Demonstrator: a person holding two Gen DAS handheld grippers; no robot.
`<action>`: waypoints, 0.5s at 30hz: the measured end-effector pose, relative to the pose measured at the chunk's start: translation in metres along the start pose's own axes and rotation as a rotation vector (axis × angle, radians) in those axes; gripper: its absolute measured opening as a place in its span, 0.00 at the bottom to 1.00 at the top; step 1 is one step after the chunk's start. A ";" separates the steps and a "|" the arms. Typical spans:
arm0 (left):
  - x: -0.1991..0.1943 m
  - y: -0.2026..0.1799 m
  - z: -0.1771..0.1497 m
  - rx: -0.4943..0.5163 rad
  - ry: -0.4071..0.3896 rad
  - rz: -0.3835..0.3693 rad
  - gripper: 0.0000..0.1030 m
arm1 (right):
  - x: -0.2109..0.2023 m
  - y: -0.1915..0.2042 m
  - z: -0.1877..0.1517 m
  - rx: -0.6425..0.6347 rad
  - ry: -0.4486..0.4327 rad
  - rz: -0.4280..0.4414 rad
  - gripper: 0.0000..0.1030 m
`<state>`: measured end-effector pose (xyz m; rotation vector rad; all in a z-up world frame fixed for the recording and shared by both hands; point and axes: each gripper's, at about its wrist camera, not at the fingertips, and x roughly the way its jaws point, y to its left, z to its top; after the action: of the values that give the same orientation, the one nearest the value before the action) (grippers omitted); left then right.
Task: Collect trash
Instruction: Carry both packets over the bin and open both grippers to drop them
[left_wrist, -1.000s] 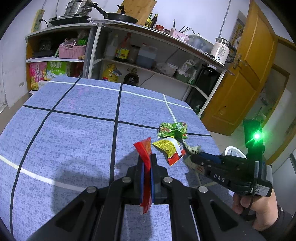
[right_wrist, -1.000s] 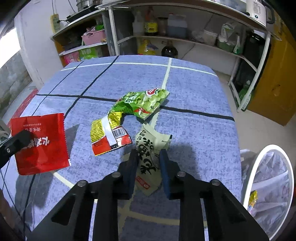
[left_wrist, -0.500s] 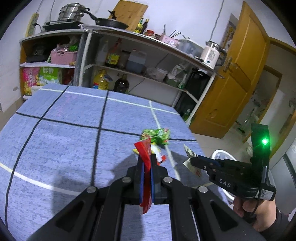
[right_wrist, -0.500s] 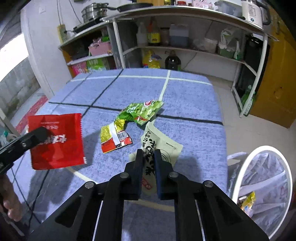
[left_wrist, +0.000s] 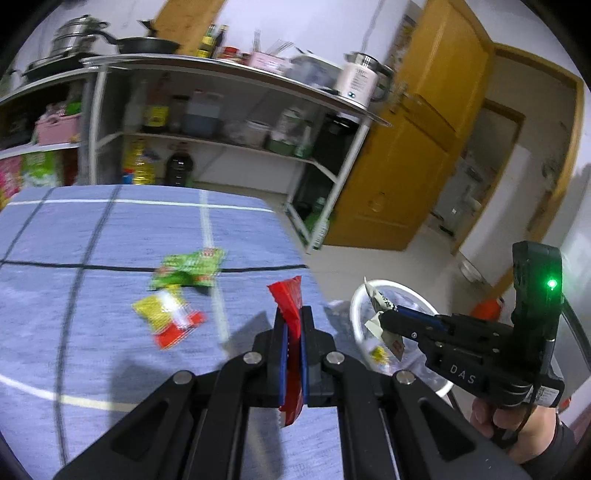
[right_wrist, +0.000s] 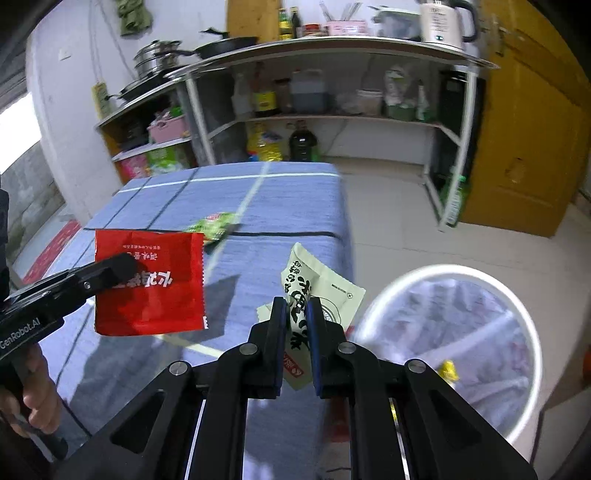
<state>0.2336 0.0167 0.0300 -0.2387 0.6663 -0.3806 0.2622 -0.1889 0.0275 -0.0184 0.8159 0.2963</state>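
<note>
The left gripper (left_wrist: 291, 332), a black two-finger claw with blue pads, is clamped on a flat red foil snack wrapper (left_wrist: 290, 317) printed with white characters; in the left wrist view the wrapper stands edge-on between the pads, and in the right wrist view it hangs broadside in the air over the near part of the table, its lower corners free. The right gripper (right_wrist: 295, 325), of the same build, is pinched on a cream paper sachet (right_wrist: 314, 291) with bold black characters, which sticks up past the fingertips and droops below them, where a small red mark shows. In the left wrist view this sachet is held above the rim of a round white bin (left_wrist: 360, 299) lined with a clear plastic bag, standing on the pale tiled floor just beside the table's right edge; a small yellow scrap (right_wrist: 447, 370) lies inside the liner. The table wears a blue cloth (left_wrist: 110, 229) crossed by black and white lines. Two pieces of trash lie on it, near each other and well short of the edge: a crumpled green snack bag (left_wrist: 188, 267) straddling a black line, and just in front of it a yellow and red wrapper (left_wrist: 168, 319) with a clear patch. A bare hand (left_wrist: 517, 432) with a dark sleeve grips the right tool's handle, where a green light glows.
</note>
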 end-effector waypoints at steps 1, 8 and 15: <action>0.006 -0.008 0.000 0.012 0.009 -0.009 0.05 | -0.002 -0.008 -0.002 0.013 0.000 -0.008 0.11; 0.051 -0.055 -0.008 0.040 0.087 -0.073 0.05 | -0.008 -0.072 -0.026 0.104 0.039 -0.061 0.11; 0.090 -0.092 -0.014 0.072 0.144 -0.117 0.05 | -0.005 -0.106 -0.044 0.142 0.087 -0.086 0.12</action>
<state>0.2648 -0.1056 0.0004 -0.1836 0.7803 -0.5366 0.2557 -0.2973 -0.0099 0.0664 0.9188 0.1567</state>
